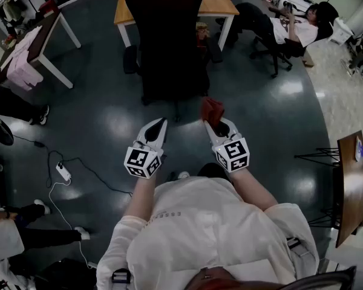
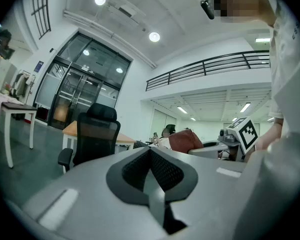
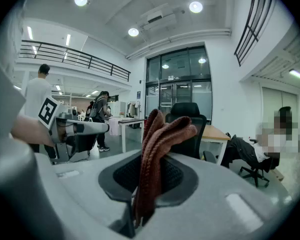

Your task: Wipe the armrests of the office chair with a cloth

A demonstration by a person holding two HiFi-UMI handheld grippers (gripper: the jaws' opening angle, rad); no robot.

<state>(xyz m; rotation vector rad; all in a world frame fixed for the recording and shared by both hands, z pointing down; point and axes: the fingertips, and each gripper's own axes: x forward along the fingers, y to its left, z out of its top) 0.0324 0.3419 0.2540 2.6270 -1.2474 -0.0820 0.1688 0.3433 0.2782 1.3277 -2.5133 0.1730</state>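
The right gripper [image 3: 149, 170] clamps the reddish-brown cloth [image 3: 161, 133], ready for wiping, while the left gripper [image 2: 150, 153] is closed on nothing; the black office chair [image 1: 169, 41] stands ahead, its armrests [image 1: 130, 59] not yet touched.

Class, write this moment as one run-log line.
right hand-held gripper: shut on red cloth | left hand-held gripper: shut, empty | office chair: ahead, untouched
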